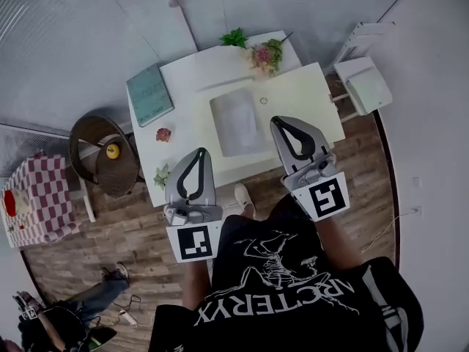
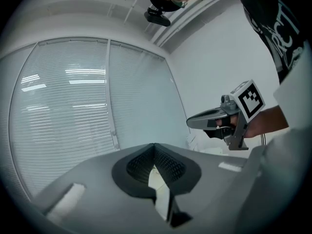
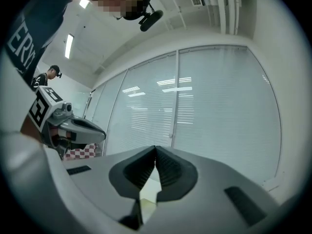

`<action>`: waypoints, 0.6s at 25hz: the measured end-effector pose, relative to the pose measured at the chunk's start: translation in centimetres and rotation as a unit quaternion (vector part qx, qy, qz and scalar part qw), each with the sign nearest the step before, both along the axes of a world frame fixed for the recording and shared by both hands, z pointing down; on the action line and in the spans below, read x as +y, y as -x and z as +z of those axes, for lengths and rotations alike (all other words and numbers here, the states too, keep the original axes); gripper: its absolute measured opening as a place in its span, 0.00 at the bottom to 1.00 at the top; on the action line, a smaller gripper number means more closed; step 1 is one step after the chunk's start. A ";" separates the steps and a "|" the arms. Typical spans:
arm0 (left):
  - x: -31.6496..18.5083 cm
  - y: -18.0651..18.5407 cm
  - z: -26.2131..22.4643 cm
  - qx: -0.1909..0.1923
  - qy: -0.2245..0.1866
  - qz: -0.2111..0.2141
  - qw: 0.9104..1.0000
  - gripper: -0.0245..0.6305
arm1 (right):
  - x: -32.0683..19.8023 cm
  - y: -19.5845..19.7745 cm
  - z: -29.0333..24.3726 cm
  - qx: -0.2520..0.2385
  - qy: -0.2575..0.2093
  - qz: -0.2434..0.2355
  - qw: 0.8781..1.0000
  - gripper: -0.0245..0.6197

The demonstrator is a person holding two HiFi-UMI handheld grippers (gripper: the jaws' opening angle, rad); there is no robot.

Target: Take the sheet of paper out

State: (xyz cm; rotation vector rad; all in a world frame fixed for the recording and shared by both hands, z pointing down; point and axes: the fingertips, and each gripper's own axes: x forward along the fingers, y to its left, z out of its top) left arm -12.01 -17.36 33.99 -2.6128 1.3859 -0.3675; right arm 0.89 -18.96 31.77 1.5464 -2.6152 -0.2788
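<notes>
A pale grey sleeve holding a sheet lies flat in the middle of the white table. Both grippers are held in front of the person's chest, short of the table's near edge, and touch nothing. My left gripper is shut and empty, below and left of the sleeve. In the left gripper view its jaws meet at the tip and point at window blinds. My right gripper is shut and empty, its tip over the table by the sleeve's right side. In the right gripper view its jaws are closed together.
A teal book, pink flowers, a green plant and two small ornaments stand on the table. A wicker chair and checkered box are at left, a white chair at right. Another person crouches at the lower left.
</notes>
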 end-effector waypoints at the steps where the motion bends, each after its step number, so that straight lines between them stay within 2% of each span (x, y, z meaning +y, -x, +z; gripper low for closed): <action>1: -0.5 -0.1 0.0 0.000 0.002 0.002 1.000 0.05 | -0.5 -0.1 0.1 0.001 0.003 0.001 1.000 0.05; 9: -2.6 -2.3 0.0 0.000 0.012 -0.015 1.000 0.06 | -3.3 -2.1 1.0 -0.002 0.024 -0.019 1.000 0.06; 13: -2.9 -2.9 -0.1 -0.001 0.011 -0.028 1.000 0.06 | -4.3 -2.8 2.4 -0.048 0.062 -0.048 0.996 0.06; 14: -2.8 -3.1 -0.1 -0.002 0.011 -0.032 0.999 0.06 | -4.5 -3.0 3.1 -0.061 0.077 -0.055 0.994 0.08; 15: -2.7 -3.2 -0.1 -0.004 0.010 -0.034 0.999 0.06 | -4.8 -3.2 3.9 -0.070 0.093 -0.060 0.991 0.17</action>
